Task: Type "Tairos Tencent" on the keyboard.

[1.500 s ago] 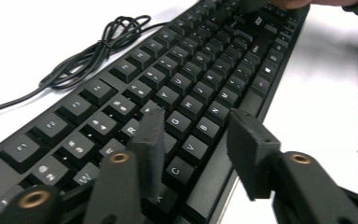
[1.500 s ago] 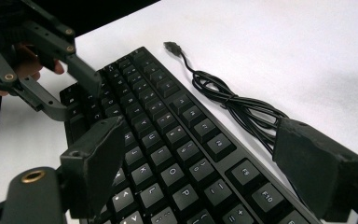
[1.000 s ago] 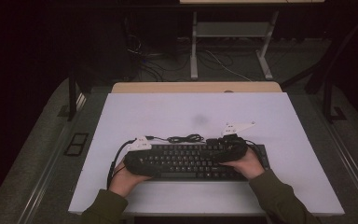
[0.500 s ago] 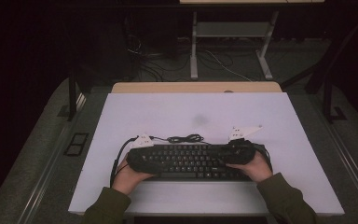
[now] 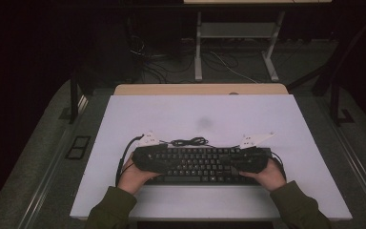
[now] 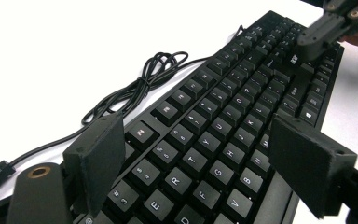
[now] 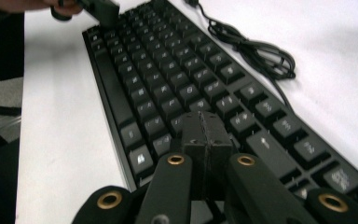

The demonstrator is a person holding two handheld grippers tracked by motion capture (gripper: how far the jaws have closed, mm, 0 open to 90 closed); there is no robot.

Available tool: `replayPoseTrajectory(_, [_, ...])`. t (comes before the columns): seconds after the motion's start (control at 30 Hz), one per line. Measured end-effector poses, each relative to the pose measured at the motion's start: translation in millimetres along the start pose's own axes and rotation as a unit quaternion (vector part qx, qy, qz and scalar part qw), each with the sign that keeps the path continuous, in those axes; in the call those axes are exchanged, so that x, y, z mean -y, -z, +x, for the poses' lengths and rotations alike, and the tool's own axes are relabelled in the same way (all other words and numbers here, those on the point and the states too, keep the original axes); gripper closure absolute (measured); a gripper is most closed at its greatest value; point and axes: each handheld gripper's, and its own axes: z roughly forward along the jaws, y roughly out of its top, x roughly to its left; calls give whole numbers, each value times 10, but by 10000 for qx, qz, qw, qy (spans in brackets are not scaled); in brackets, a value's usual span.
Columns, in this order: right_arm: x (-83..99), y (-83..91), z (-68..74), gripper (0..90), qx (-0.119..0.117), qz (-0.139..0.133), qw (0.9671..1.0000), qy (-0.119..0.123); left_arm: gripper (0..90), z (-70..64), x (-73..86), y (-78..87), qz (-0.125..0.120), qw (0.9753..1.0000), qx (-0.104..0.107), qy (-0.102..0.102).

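Black keyboard [image 5: 202,163] lies flat across the near middle of the white tabletop [image 5: 286,119], long side toward the person. A gripper works each end.

Left gripper [image 6: 200,158]: jaws spread wide, one pad over the number row, the other past the near edge by the spacebar side. They straddle the left end without touching it, as far as the left gripper view tells. Likely set to clamp across the board's depth.

Right gripper [image 7: 204,140]: jaws pressed together pad to pad, nothing between them, tip low over the keys at the right end. Probably poised to press or steady rather than grasp; contact with a key cannot be told.

Hands [image 5: 136,176] sit behind the grippers at the near edge, sleeves coming in from below.

Around: keyboard cable [image 5: 189,141] bunched in a loose coil just behind the board, touching the tabletop. It could drag or snag if the board is shifted. Rest of tabletop bare. Floor cables and a stand frame lie well beyond the far edge.
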Motion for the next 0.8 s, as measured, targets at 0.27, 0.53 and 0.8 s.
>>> replayPoseTrajectory(0.27, [123, -28, 12, 893, -24, 246, 9997, 38, 188, -10, -4, -30, -57, 10000, -71, -6])
replayPoseTrajectory(0.53, [134, -112, 45, 893, -4, 464, 9987, 188, 200, -43, 3, -96, 50, 9999, -42, -112])
replayPoseTrajectory(0.8, [153, -139, 55, 894, -38, 501, 9985, 220, 238, -46, 6, -120, 94, 9999, -70, -123])
